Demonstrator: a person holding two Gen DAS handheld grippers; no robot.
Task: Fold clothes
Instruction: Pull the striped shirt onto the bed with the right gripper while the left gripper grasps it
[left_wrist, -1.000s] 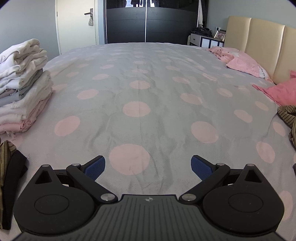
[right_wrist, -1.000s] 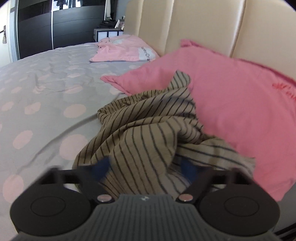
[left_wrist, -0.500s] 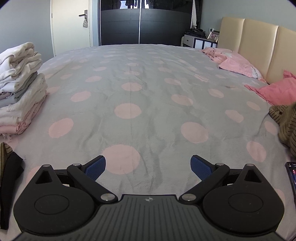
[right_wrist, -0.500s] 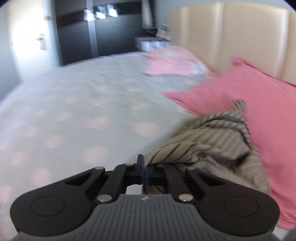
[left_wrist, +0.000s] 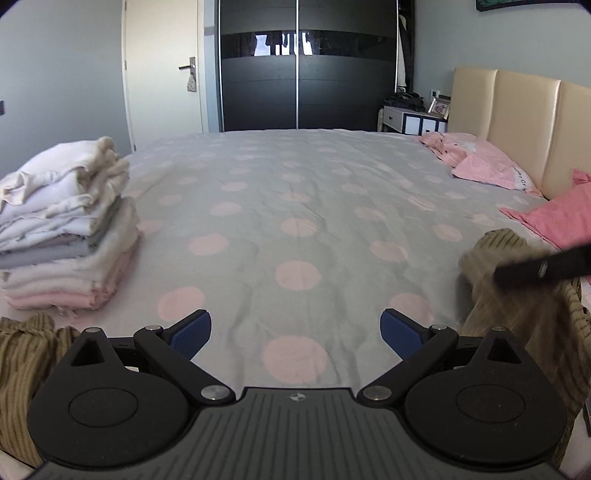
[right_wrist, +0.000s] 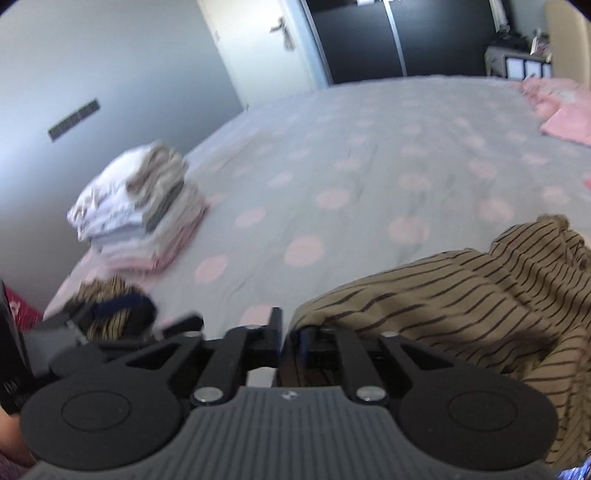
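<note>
A brown striped garment (right_wrist: 461, 295) lies bunched on the spotted bedspread (right_wrist: 369, 166) at the right. My right gripper (right_wrist: 290, 336) has a narrow gap between its jaws, which are opening, and an edge of this cloth sits between the pads. In the left wrist view the same striped garment (left_wrist: 517, 325) is at the right, under the blurred dark bar of the right gripper. My left gripper (left_wrist: 295, 332) hangs open above the bedspread (left_wrist: 295, 221) with nothing between its blue pads (left_wrist: 192, 332).
A stack of folded white, grey and pink clothes (left_wrist: 66, 229) stands at the left. Another brown striped piece (left_wrist: 22, 354) lies near the front left corner. Pink pillows (left_wrist: 491, 166) rest against the beige headboard (left_wrist: 517, 118). A dark wardrobe (left_wrist: 306, 74) stands beyond the bed.
My right gripper closed on the striped garment by the pink pillow, then swung left across the bed, dragging the cloth along. The left gripper rose a little and stayed open.
</note>
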